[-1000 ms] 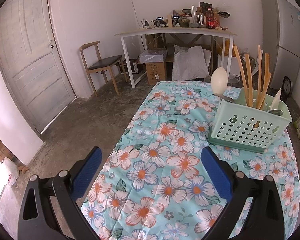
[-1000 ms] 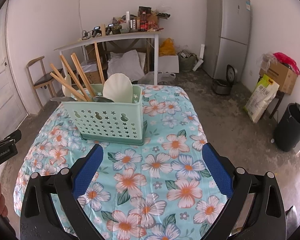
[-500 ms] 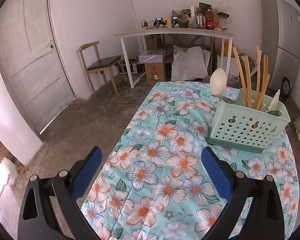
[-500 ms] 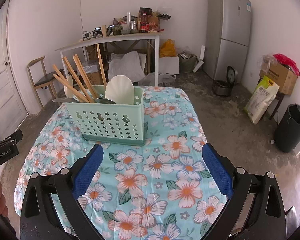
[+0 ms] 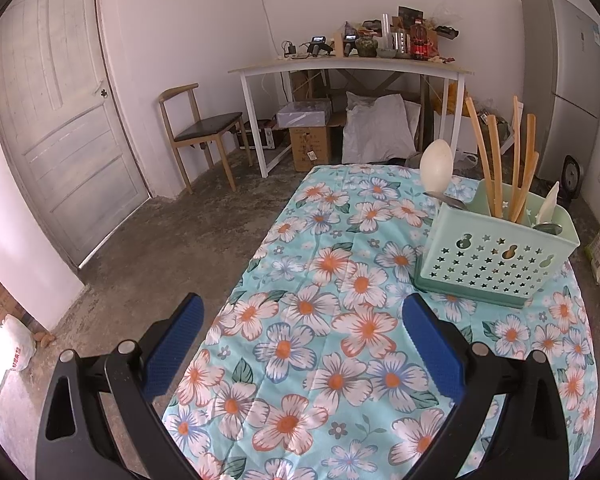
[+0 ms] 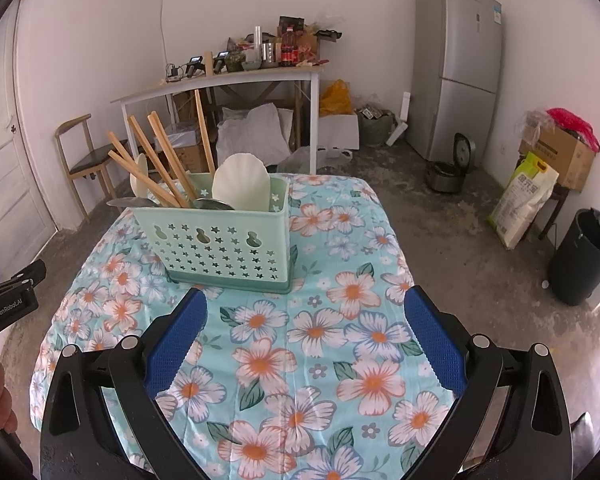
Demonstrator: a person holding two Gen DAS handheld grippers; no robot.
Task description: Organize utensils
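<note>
A mint-green utensil caddy (image 5: 496, 264) with star cut-outs stands on the floral tablecloth (image 5: 320, 320). It holds several wooden chopsticks (image 5: 496, 168), white spoons (image 5: 436, 162) and metal spoons (image 5: 548, 229). It also shows in the right wrist view (image 6: 224, 246) with the chopsticks (image 6: 160, 160) and a white spoon (image 6: 242, 188). My left gripper (image 5: 302, 356) is open and empty, low over the near left edge of the table. My right gripper (image 6: 306, 350) is open and empty, just in front of the caddy.
The left gripper's body (image 6: 10, 304) shows at the left of the right wrist view. Around the table are a wooden chair (image 5: 200, 128), a cluttered white desk (image 5: 352, 70), a fridge (image 6: 456, 68), a black bin (image 6: 584, 260) and a door (image 5: 56, 112).
Both grippers have drawn back slightly, so the caddy sits a little farther off in each view. Both stay open and empty.
</note>
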